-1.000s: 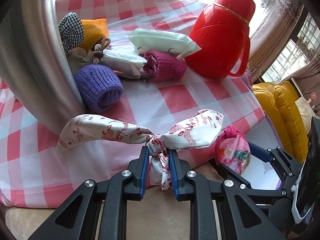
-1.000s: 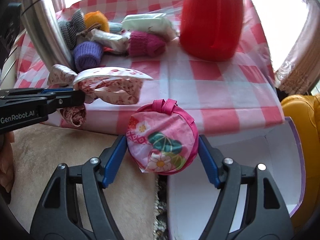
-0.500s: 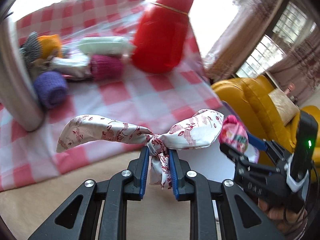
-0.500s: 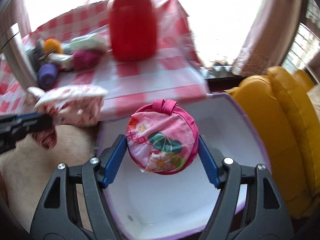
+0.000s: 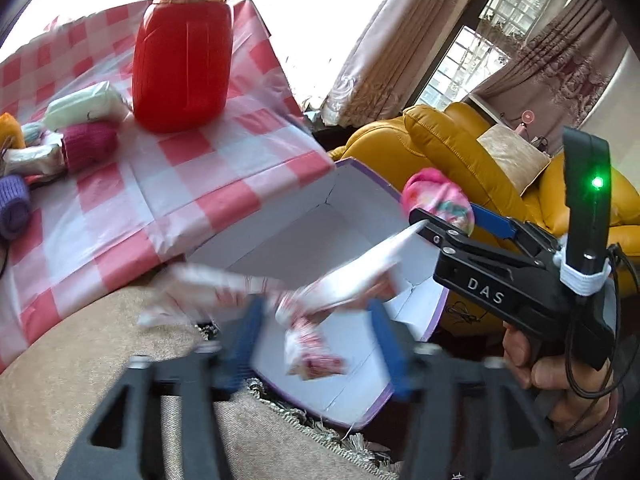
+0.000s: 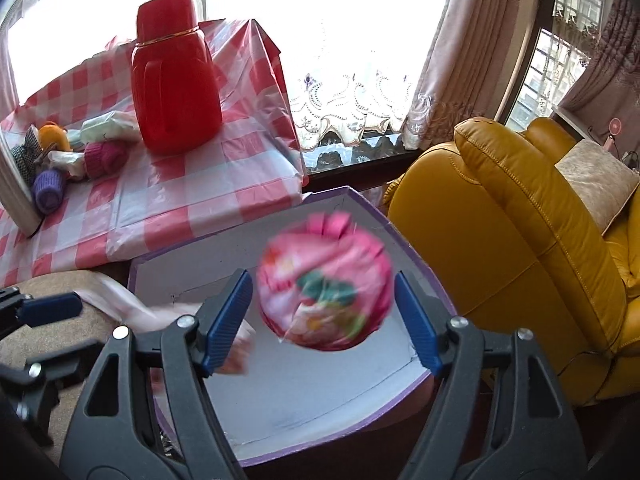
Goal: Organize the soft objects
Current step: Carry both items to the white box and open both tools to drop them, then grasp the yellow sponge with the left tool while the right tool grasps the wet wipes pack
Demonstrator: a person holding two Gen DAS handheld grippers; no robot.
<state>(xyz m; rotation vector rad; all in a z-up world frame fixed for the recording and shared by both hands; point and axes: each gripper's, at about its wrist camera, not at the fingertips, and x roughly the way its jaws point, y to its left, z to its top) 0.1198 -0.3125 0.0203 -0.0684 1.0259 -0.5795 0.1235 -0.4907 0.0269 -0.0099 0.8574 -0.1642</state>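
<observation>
My left gripper (image 5: 316, 336) is open over the white, purple-edged box (image 5: 412, 276); the red-patterned white scarf (image 5: 308, 300) is blurred, loose between the spread fingers above the box. My right gripper (image 6: 324, 312) is open too; the pink floral pouch (image 6: 324, 284) is blurred and free between its fingers over the box (image 6: 280, 392). The pouch also shows in the left wrist view (image 5: 438, 200). Other soft items stay on the checked table: a purple knit roll (image 6: 48, 190), a magenta knit roll (image 6: 104, 156), a white packet (image 6: 108, 128).
A red thermos (image 6: 176, 76) stands on the red-checked tablecloth (image 6: 200, 188). A steel cylinder (image 6: 12, 184) is at the left edge. A yellow leather armchair (image 6: 520, 240) stands right of the box. Beige carpet (image 5: 80, 360) lies in front.
Both grippers swung right from the table to above the box and opened. The scarf and the pouch have come loose from the fingers and blur as they move.
</observation>
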